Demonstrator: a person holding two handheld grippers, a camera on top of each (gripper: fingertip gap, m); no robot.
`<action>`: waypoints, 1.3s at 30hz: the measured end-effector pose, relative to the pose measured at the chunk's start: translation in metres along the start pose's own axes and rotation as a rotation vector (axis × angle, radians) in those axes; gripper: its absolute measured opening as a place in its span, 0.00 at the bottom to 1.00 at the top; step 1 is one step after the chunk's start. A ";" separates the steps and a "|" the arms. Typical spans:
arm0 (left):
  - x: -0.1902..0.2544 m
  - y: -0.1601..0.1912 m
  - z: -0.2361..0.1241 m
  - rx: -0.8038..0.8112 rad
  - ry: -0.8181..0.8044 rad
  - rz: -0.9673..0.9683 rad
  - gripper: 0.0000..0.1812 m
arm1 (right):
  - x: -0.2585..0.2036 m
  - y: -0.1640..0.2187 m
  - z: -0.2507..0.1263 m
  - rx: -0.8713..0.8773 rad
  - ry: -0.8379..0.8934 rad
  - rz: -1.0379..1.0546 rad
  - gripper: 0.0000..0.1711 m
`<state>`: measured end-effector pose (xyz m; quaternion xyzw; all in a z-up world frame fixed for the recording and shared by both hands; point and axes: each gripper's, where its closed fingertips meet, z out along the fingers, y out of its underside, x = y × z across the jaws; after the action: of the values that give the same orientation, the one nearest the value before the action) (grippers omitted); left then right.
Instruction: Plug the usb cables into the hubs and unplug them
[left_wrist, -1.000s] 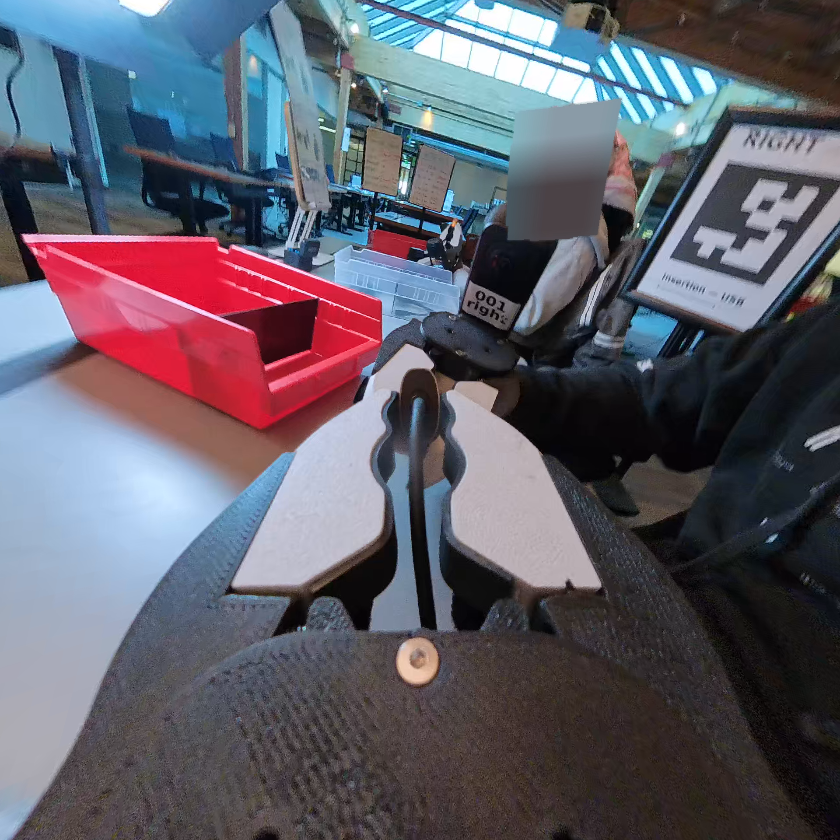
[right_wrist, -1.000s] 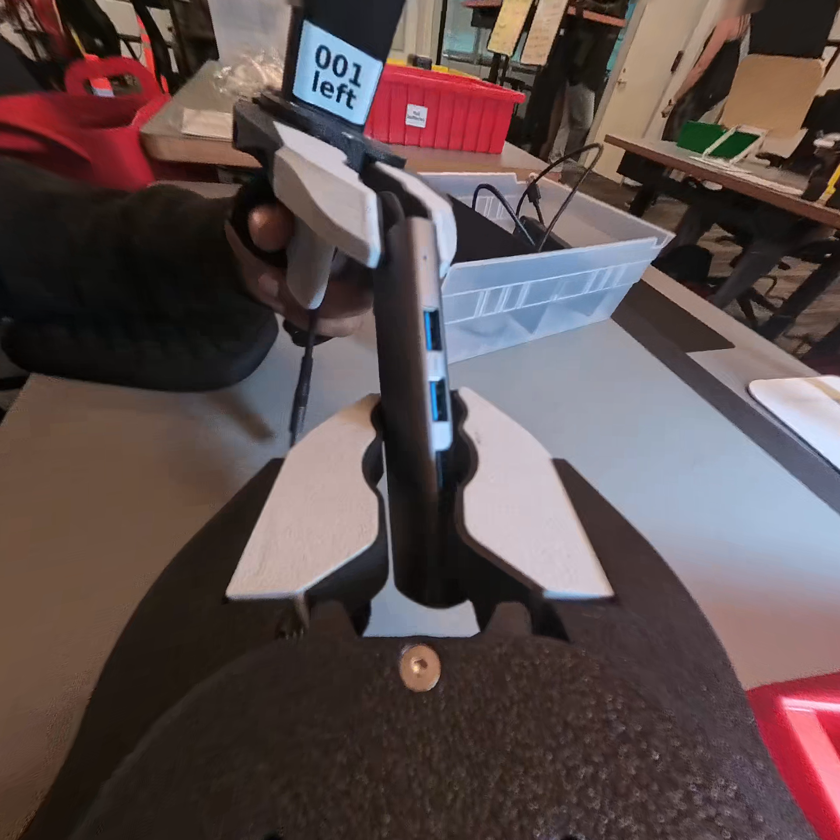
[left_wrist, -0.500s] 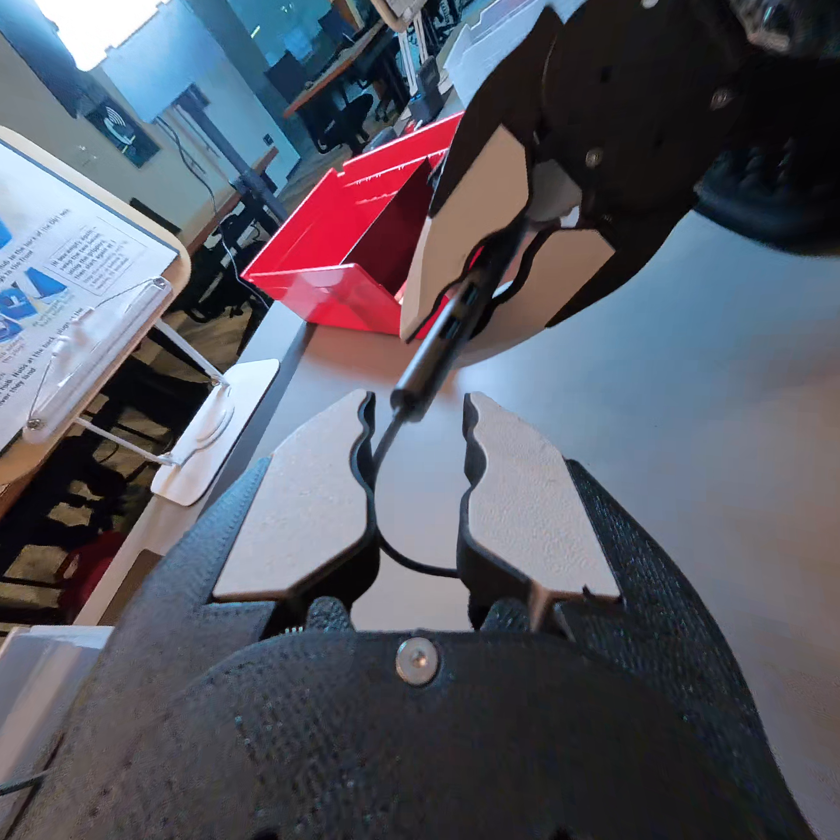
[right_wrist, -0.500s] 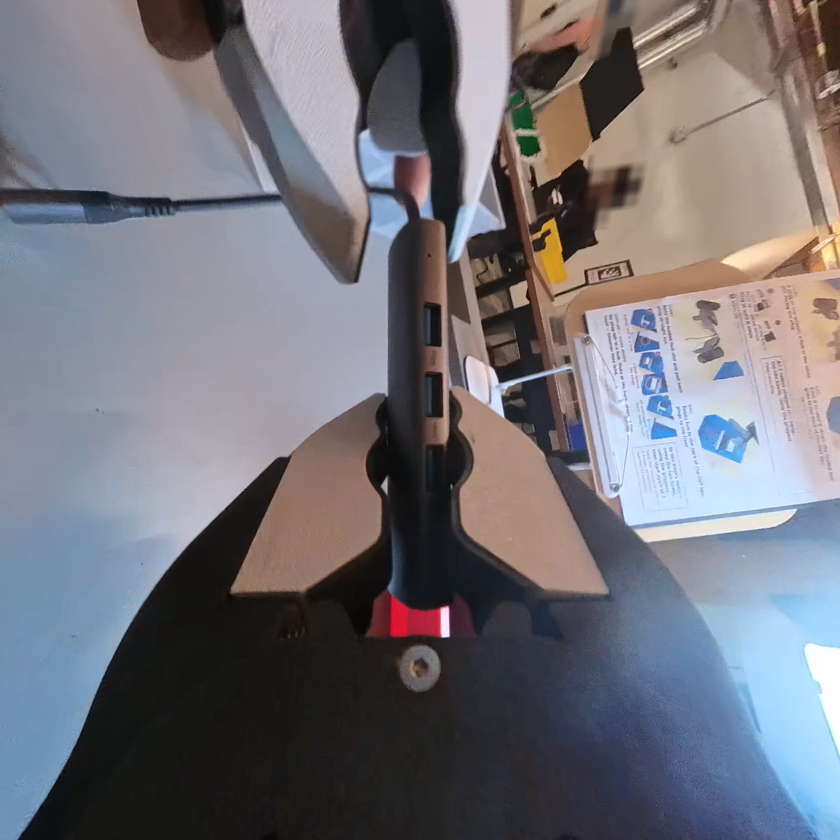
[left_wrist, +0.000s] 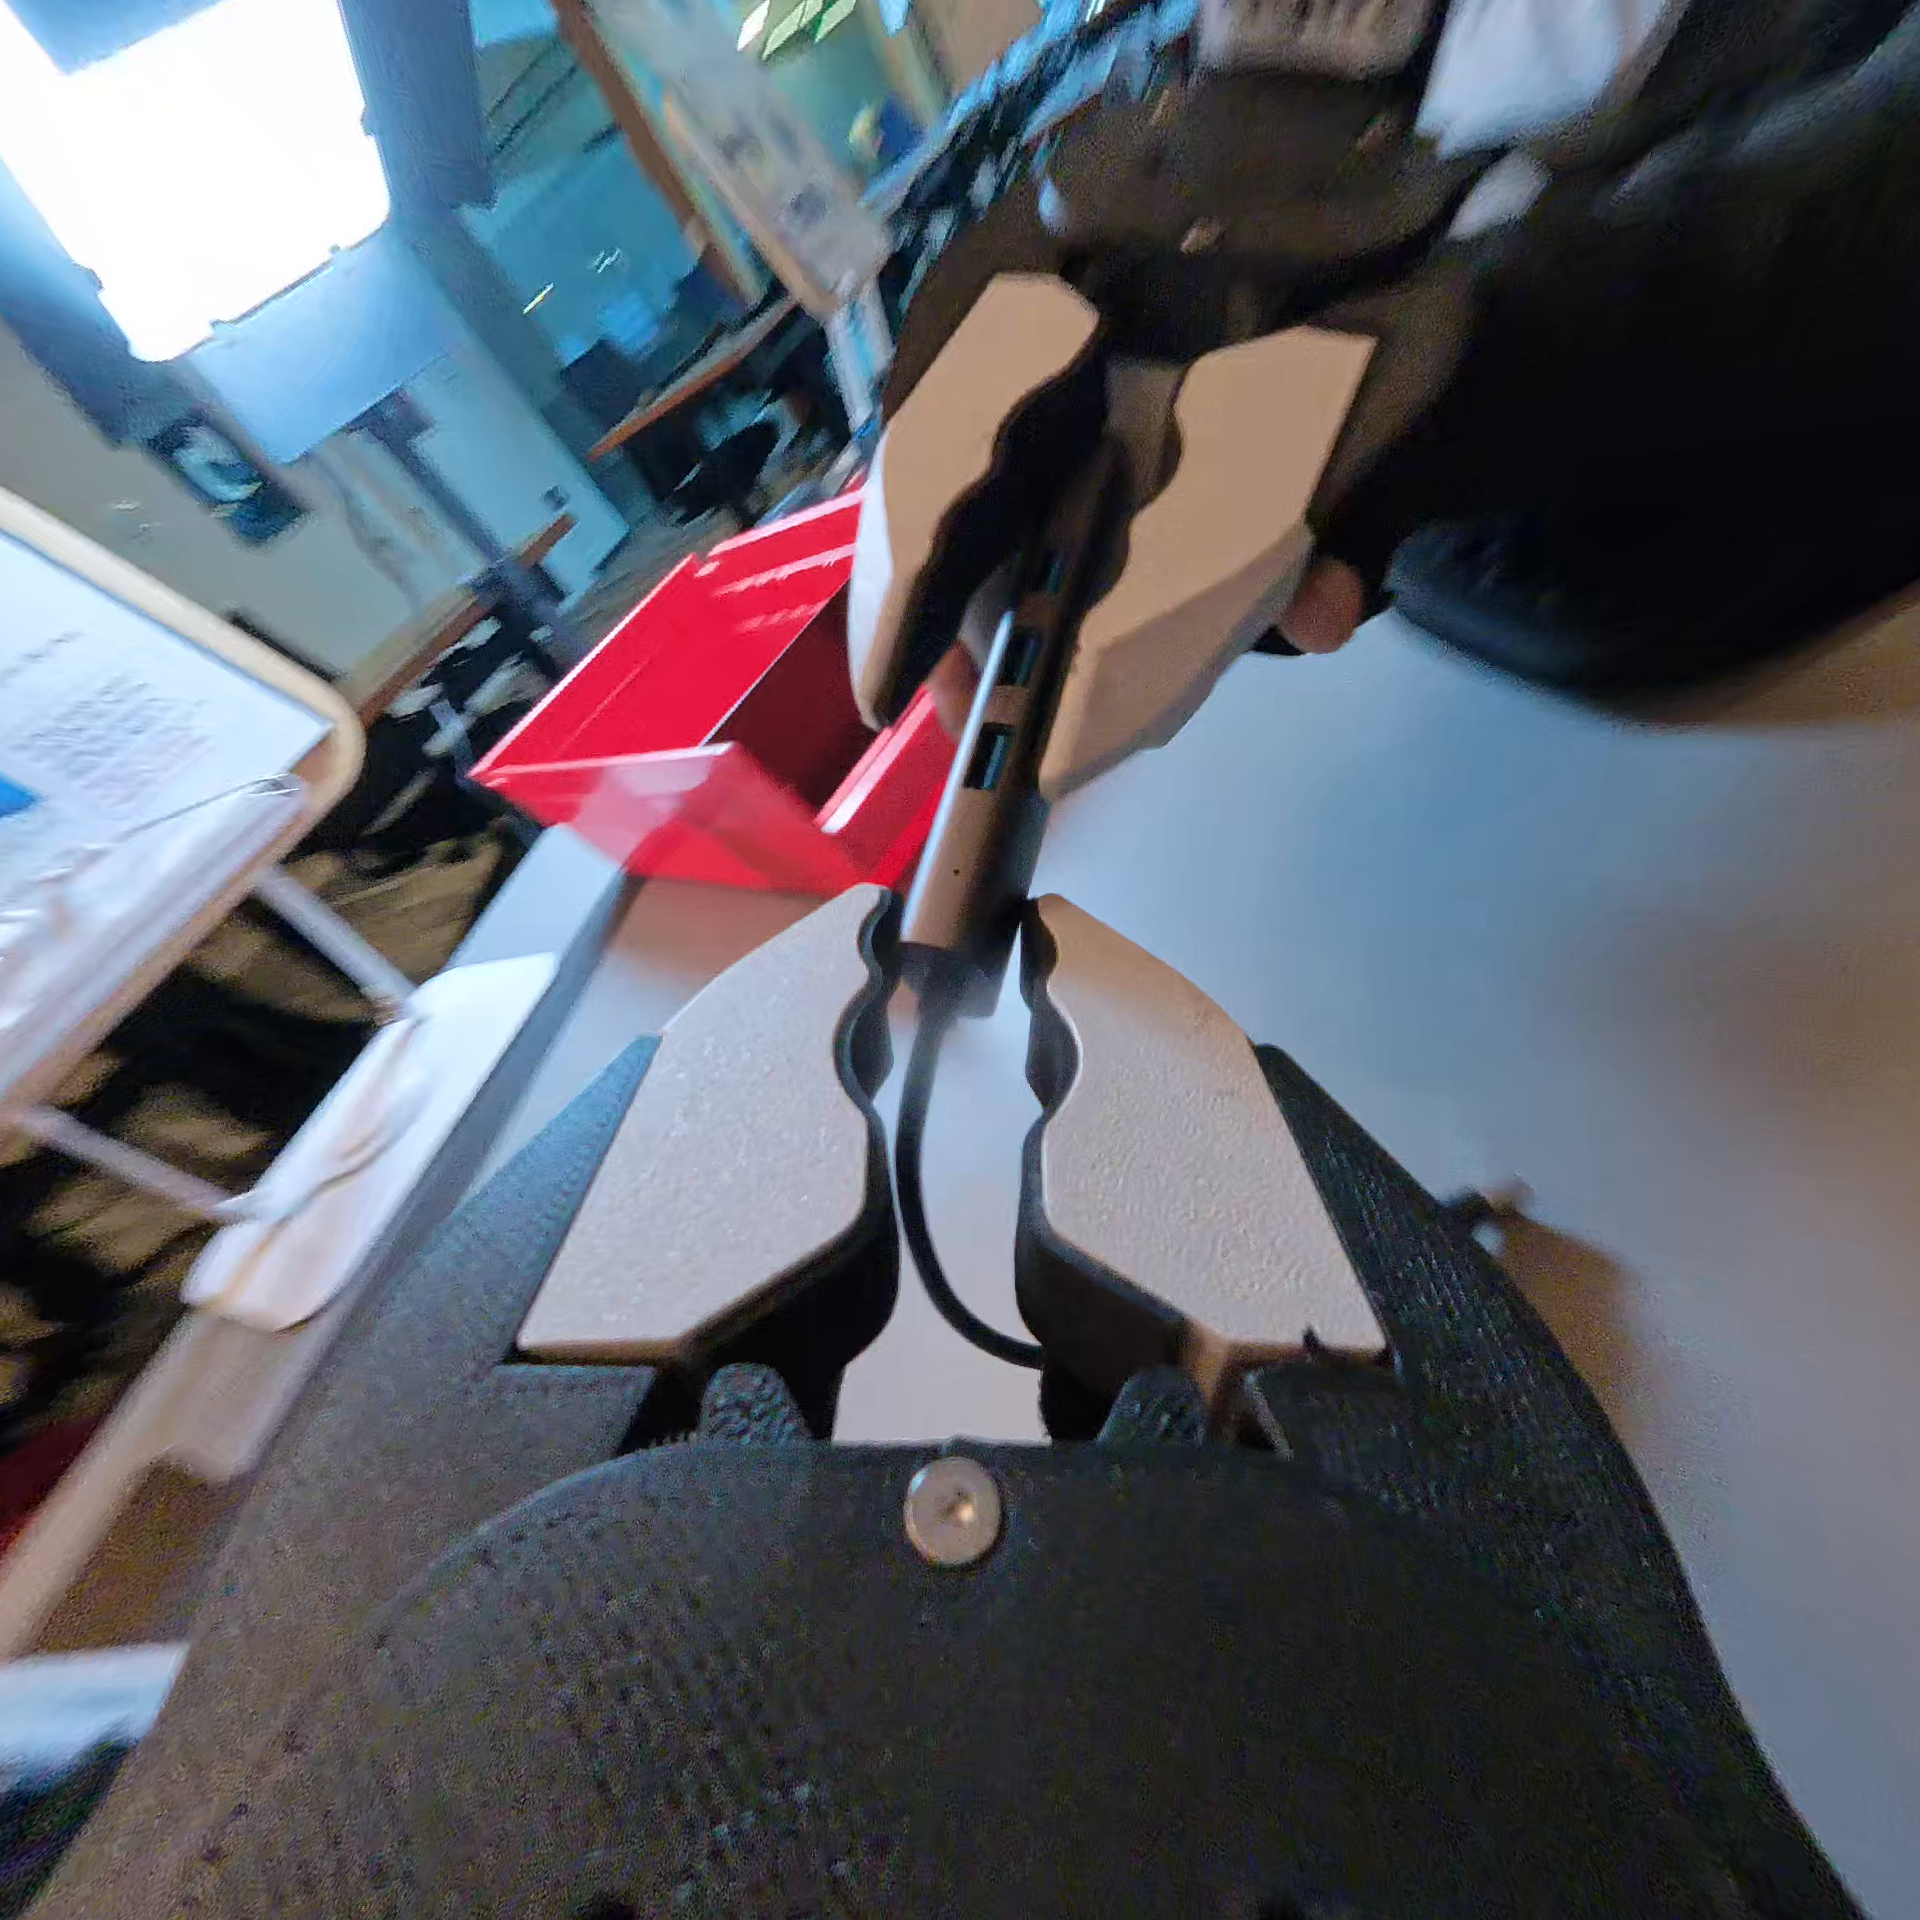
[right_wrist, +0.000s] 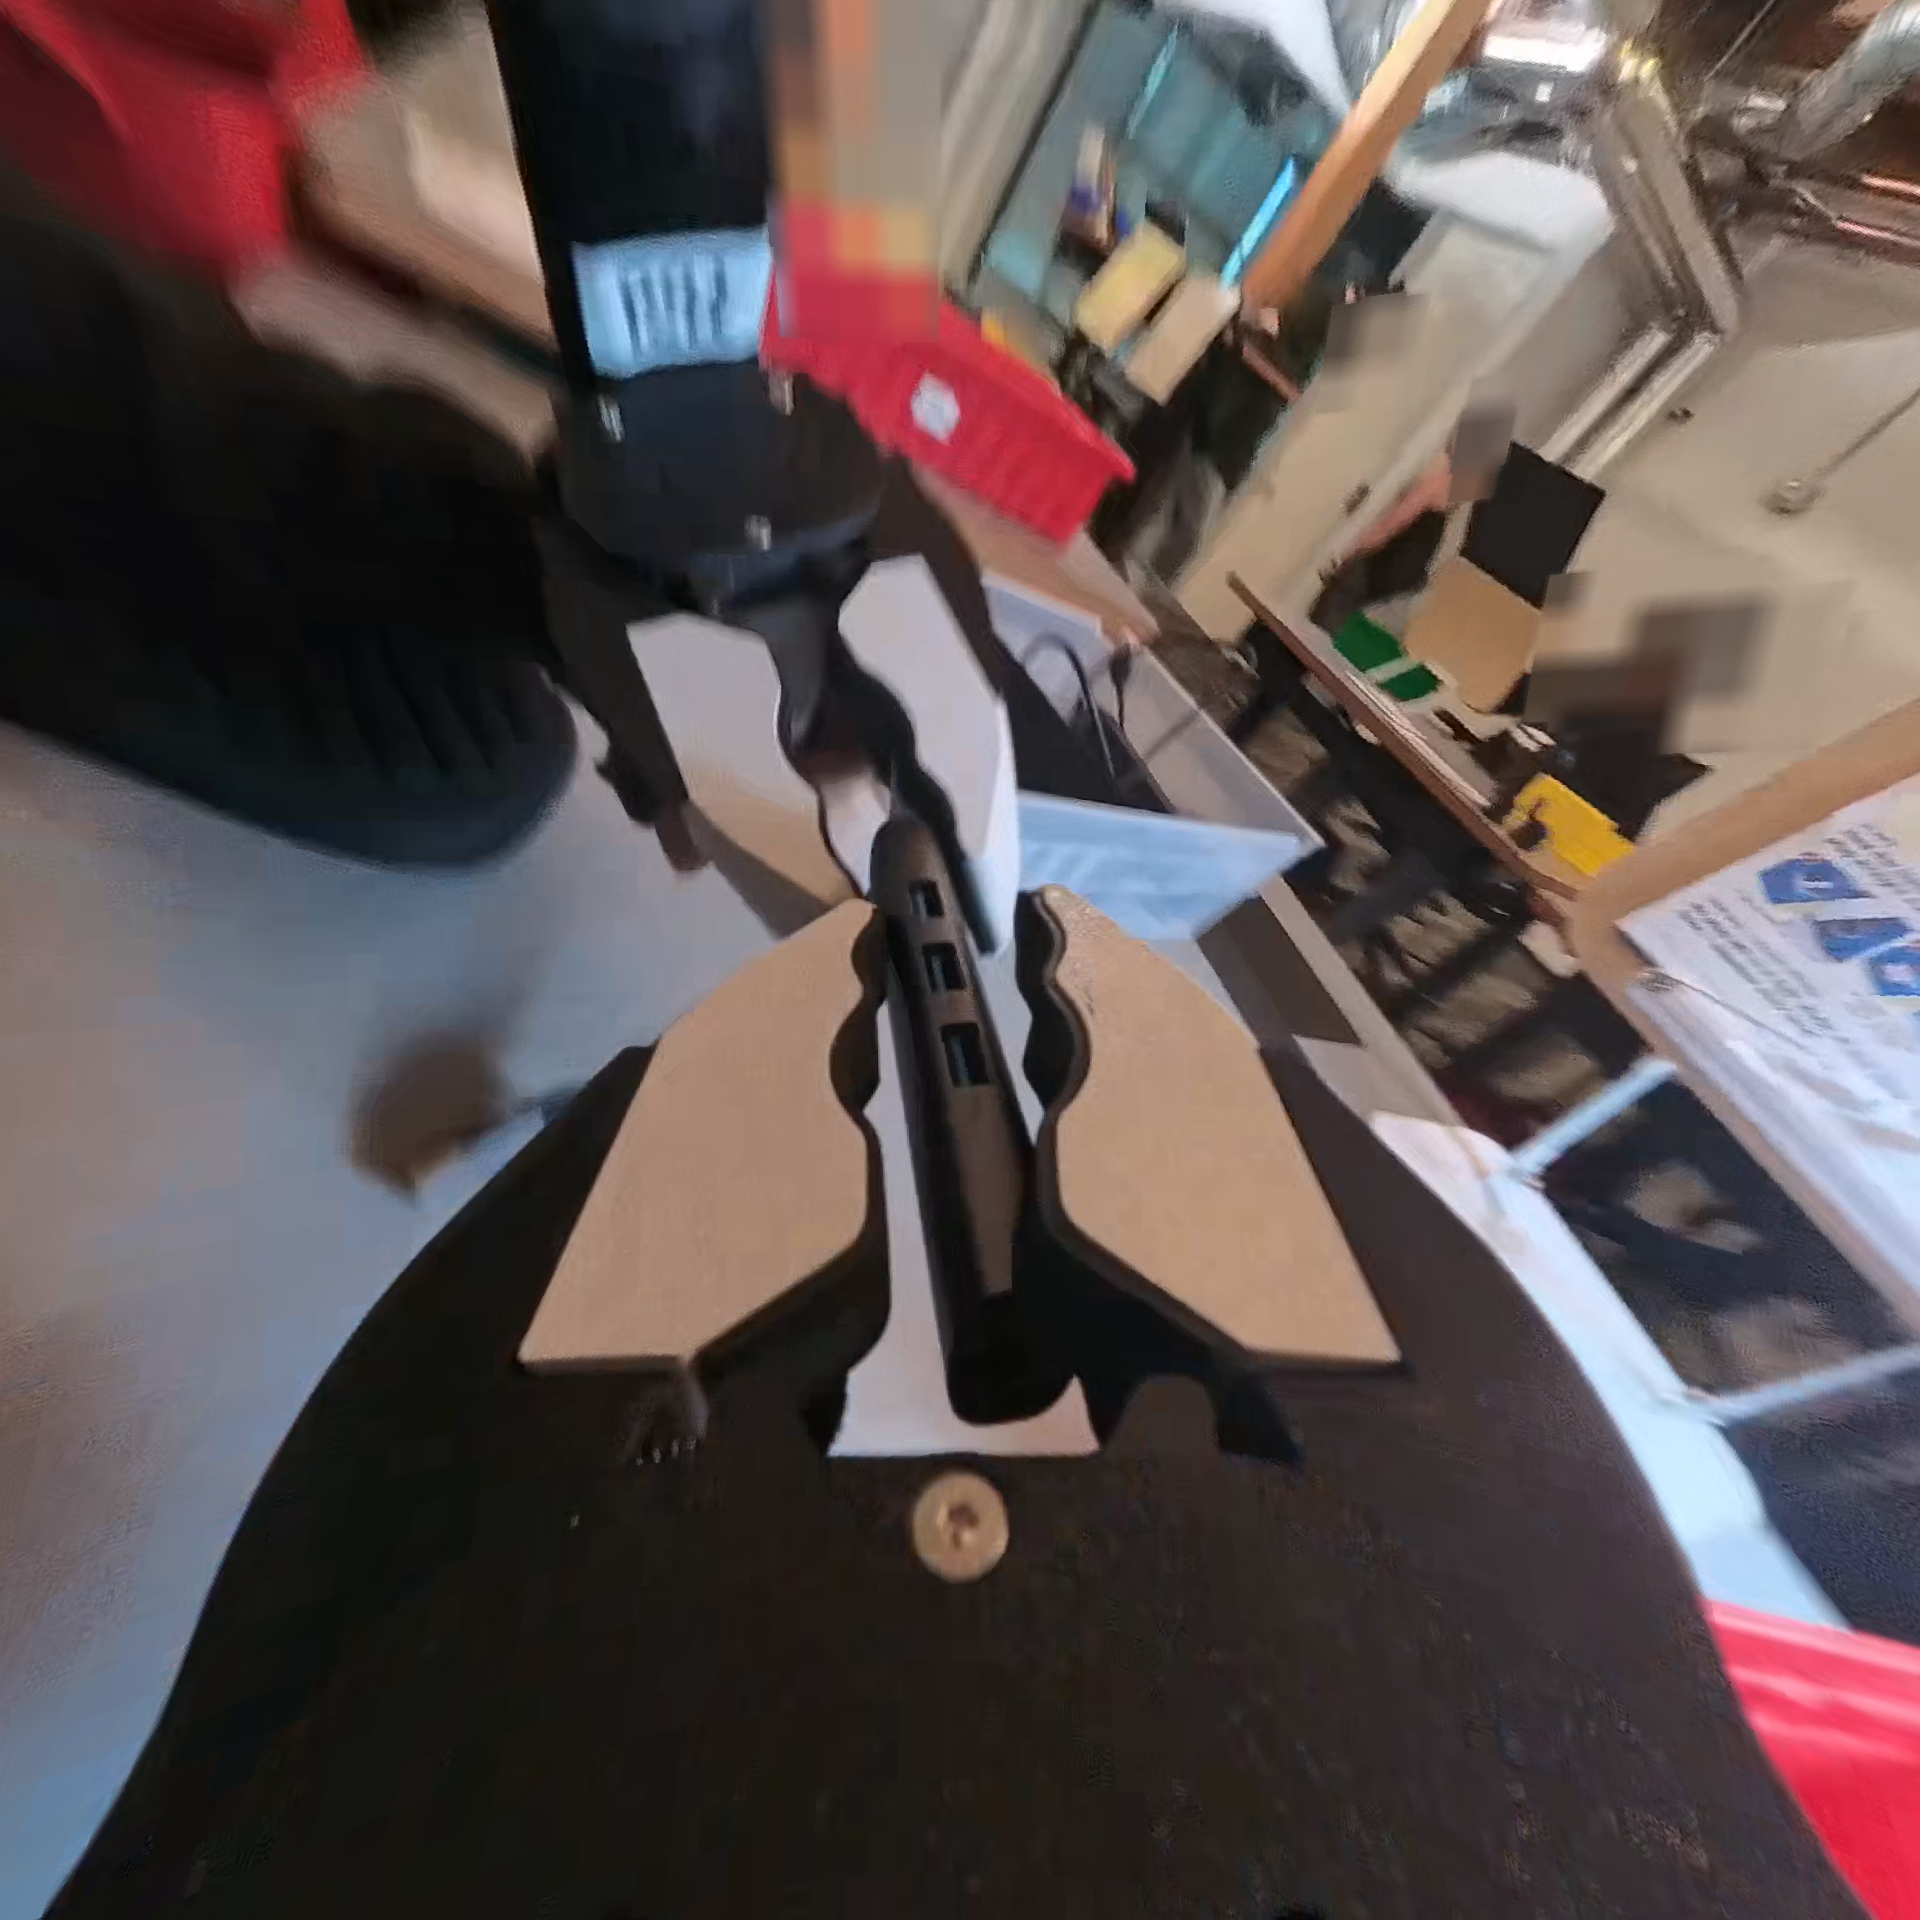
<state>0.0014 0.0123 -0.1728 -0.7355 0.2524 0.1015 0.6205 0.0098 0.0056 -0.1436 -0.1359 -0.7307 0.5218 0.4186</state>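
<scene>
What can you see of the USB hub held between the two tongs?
The hub is a slim dark bar, metal-looking, with a row of ports along one narrow side, all empty. The right tongs are shut on its body. Its far end, where a thin black cable leaves it, sits at the fingertips of the open left tongs. It is held above the grey table.

black textured gripper (left_wrist: 951, 935), pale fingers (left_wrist: 727, 1153)
</scene>
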 end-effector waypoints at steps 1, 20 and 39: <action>0.004 -0.005 -0.001 0.050 0.044 -0.058 0.12 | 0.001 -0.007 -0.004 0.056 -0.030 0.074 0.16; -0.006 -0.036 -0.022 0.398 0.252 -0.518 0.11 | 0.004 -0.023 -0.002 0.209 -0.154 0.413 0.10; -0.011 0.044 0.013 -0.223 -0.184 0.259 0.12 | -0.015 0.030 0.020 -0.245 0.139 -0.436 0.11</action>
<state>-0.0275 0.0234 -0.2080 -0.7487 0.2747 0.2747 0.5371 -0.0034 -0.0041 -0.1793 -0.0604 -0.7701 0.3161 0.5508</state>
